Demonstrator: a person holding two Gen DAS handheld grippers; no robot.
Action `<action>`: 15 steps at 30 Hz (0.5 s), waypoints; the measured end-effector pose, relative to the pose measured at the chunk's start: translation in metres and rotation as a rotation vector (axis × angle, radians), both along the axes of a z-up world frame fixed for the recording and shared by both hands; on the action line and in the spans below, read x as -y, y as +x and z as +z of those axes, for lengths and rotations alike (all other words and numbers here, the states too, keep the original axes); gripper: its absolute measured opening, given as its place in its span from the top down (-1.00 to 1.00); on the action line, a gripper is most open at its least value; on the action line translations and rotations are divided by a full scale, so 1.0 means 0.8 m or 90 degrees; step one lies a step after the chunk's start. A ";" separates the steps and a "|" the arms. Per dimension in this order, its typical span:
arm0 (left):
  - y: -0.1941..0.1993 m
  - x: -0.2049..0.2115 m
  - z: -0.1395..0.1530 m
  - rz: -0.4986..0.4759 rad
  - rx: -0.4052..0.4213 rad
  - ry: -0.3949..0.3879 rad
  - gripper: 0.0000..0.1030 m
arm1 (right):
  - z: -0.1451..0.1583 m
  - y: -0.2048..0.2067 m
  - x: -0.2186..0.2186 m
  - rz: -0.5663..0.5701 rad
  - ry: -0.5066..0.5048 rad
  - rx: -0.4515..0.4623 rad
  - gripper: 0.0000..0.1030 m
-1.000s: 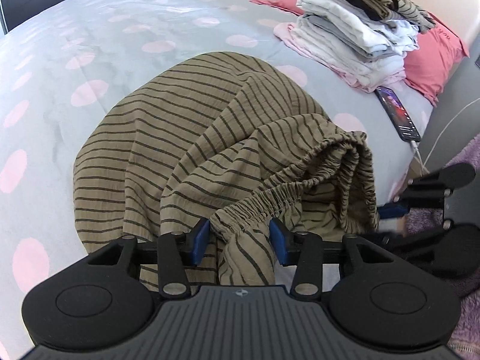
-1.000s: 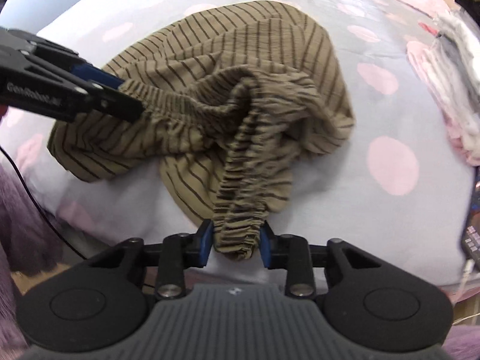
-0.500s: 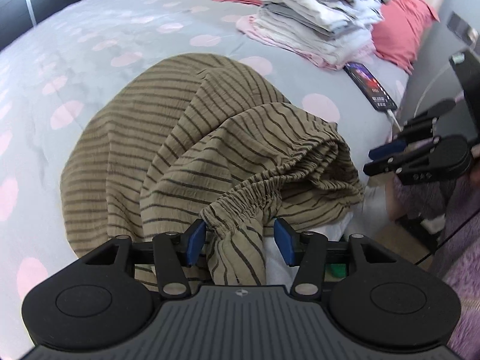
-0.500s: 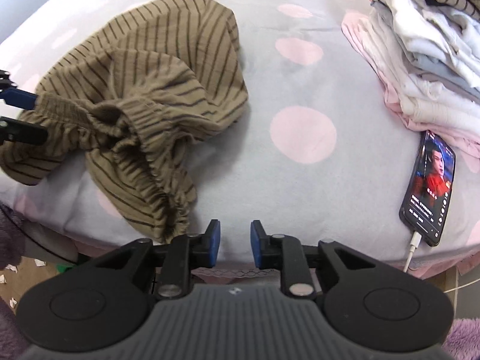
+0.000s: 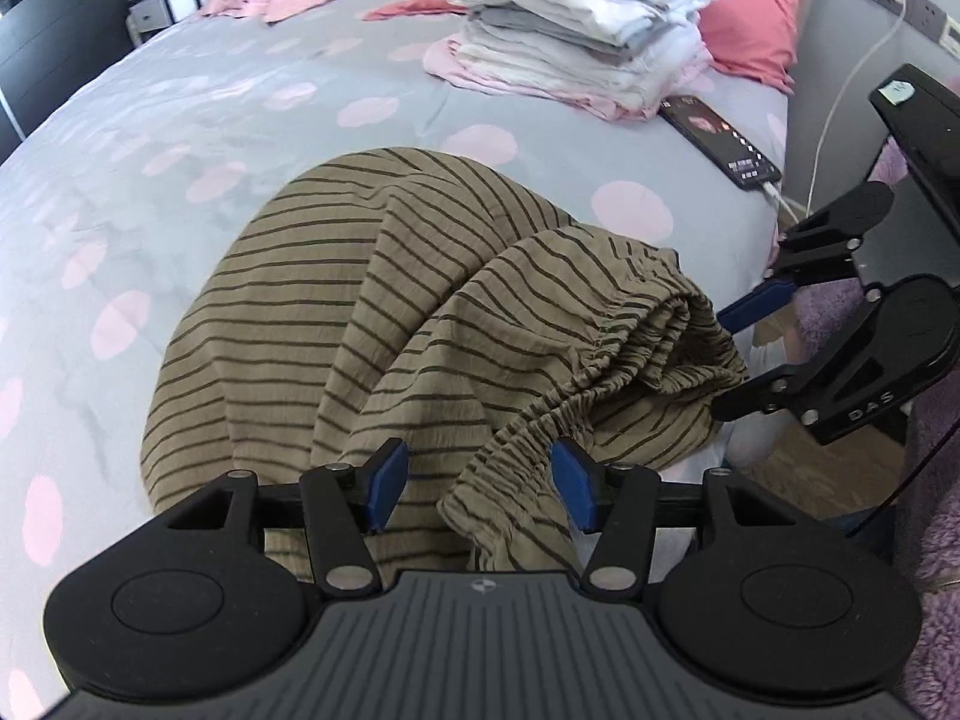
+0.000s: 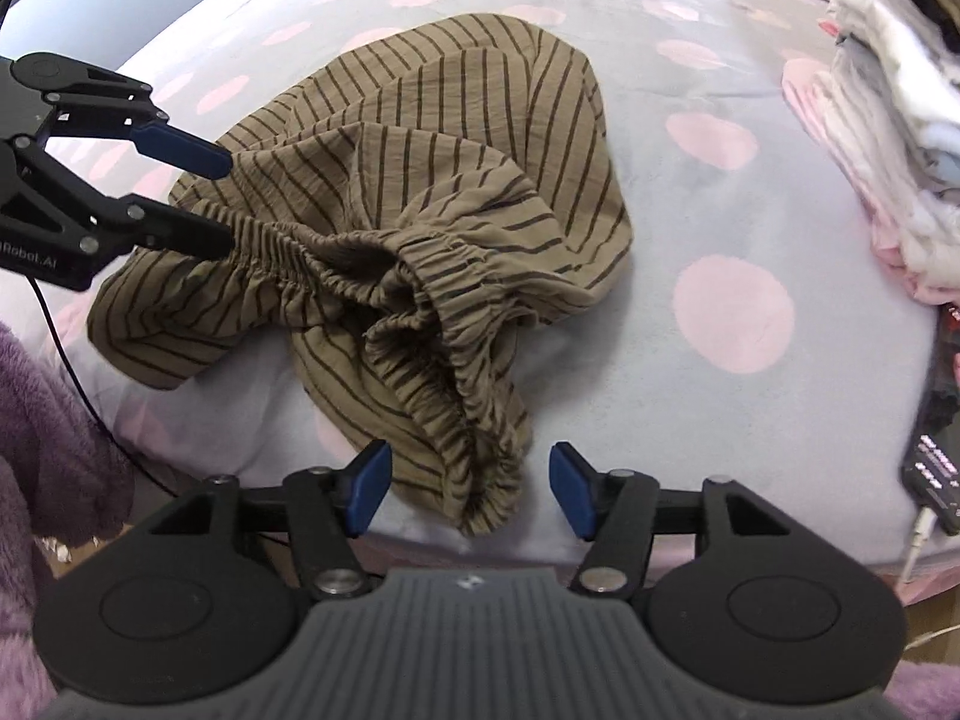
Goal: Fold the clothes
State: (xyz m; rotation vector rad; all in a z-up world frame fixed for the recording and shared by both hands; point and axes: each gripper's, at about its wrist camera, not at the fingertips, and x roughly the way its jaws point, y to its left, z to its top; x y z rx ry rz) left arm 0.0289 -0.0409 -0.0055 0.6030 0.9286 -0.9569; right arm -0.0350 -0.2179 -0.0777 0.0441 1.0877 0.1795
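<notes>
Trousers (image 5: 372, 312), one olive striped pair, lie crumpled at the near edge of the bed (image 5: 180, 120). My two grippers flank them: left gripper (image 5: 477, 483) and right gripper (image 6: 471, 489) both have jaws that have just been opening, waistband loose between, unpinched. One pile of folded clothes (image 5: 576, 30), one phone (image 5: 720, 141). Gripper lettering reads "DAS" and "Robot.AI".

Garment (image 5: 372, 324) on bed (image 5: 180, 120), stack (image 5: 576, 48) behind

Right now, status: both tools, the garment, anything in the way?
Left tool and right tool open, jaws just widened, elastic waistband loose between each. Striped garment crumpled, unfolded, at bed edge. Phone and folded stack lie apart, clear.
</notes>
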 end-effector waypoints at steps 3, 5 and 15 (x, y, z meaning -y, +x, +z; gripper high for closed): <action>-0.004 0.008 -0.007 -0.022 0.003 0.007 0.01 | -0.016 0.007 -0.006 -0.005 -0.016 -0.001 0.05; -0.009 0.012 -0.010 -0.043 0.005 0.012 0.01 | -0.024 0.007 -0.005 -0.003 -0.013 -0.018 0.69; -0.023 0.018 -0.011 -0.113 0.019 0.019 0.00 | 0.002 -0.007 0.013 0.076 -0.107 -0.042 0.78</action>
